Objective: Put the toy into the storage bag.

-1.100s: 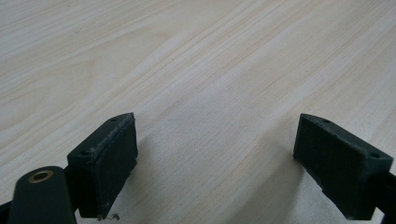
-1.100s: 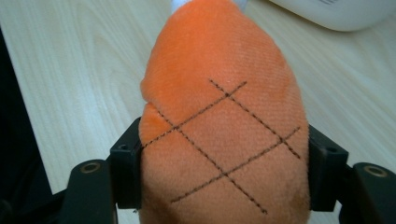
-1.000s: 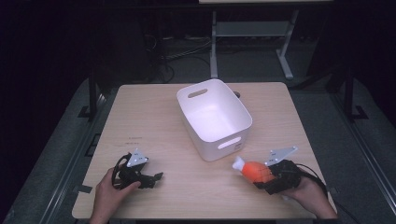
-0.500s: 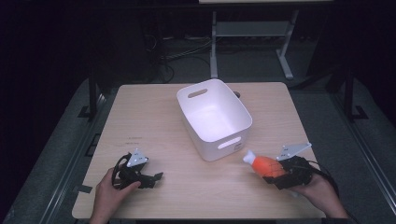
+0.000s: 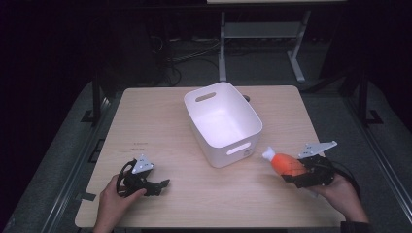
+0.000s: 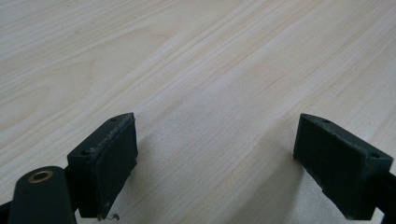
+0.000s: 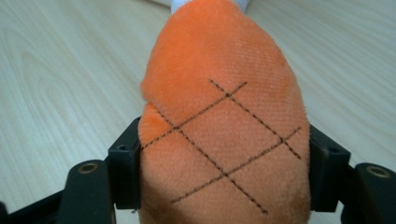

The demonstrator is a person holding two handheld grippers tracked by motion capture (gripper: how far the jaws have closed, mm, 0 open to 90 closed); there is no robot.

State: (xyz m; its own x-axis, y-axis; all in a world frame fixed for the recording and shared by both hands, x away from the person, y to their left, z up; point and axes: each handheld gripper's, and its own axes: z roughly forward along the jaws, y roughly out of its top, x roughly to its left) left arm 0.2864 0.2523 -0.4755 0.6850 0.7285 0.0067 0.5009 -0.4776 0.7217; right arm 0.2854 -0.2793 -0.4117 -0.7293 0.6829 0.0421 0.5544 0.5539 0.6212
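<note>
The right gripper (image 5: pixel 290 171) clamps the orange plush toy (image 7: pixel 224 130) by its sides, white tip toward the near-left white bin (image 5: pixel 223 121), presumably for dropping in; the left gripper (image 6: pixel 215 163) rests wide open and empty on the table (image 5: pixel 160 121), out of the way.

Overhead light pools on table (image 5: pixel 160 121); surroundings fall into near-black. High view soft, slightly grainy. Gripper views bright, even; soft shadows under jaws; plush toy (image 7: pixel 224 121) sharp, no glare.

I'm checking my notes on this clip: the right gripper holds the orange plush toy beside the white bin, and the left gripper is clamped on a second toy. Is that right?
Not quite. The left gripper holds nothing: the left gripper view shows its jaws standing wide apart over bare table. The rest stands: the right gripper is closed on the orange plush toy, beside the white bin.
</note>
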